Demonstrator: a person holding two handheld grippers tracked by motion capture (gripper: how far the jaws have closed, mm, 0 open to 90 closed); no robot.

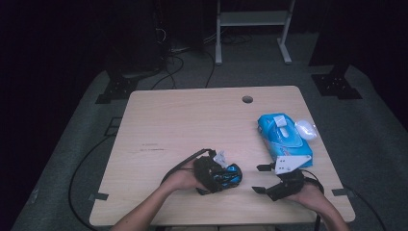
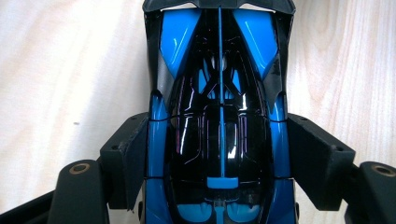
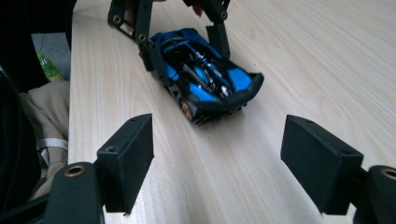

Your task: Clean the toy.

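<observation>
**Two grippers, one toy car at the table's near edge**

Two hand-held grippers work low in the high view, over a pale wooden table (image 1: pixel 192 120). The left gripper (image 1: pixel 222 175), at lower centre of that frame, has its black jaws closed against both flanks of a blue-and-black toy sports car (image 1: pixel 227 175), which sits on the tabletop. In the left gripper view the toy car (image 2: pixel 219 135) fills the middle of the frame, its glossy roof running up from the bottom edge, a jaw pad pressed to each side.

The right gripper (image 1: pixel 262 179), at lower right of the high view, stands wide open and holds nothing; its jaws point toward the car from just beside it. In the right gripper view the car (image 3: pixel 205 81) lies in the upper centre, bare wood between it and the two spread jaws at the bottom corners.

A blue pack of wet wipes (image 1: pixel 284 137) lies at centre right of the high view, and touching its right side is a small white object (image 1: pixel 305 129), possibly a computer mouse.
</observation>
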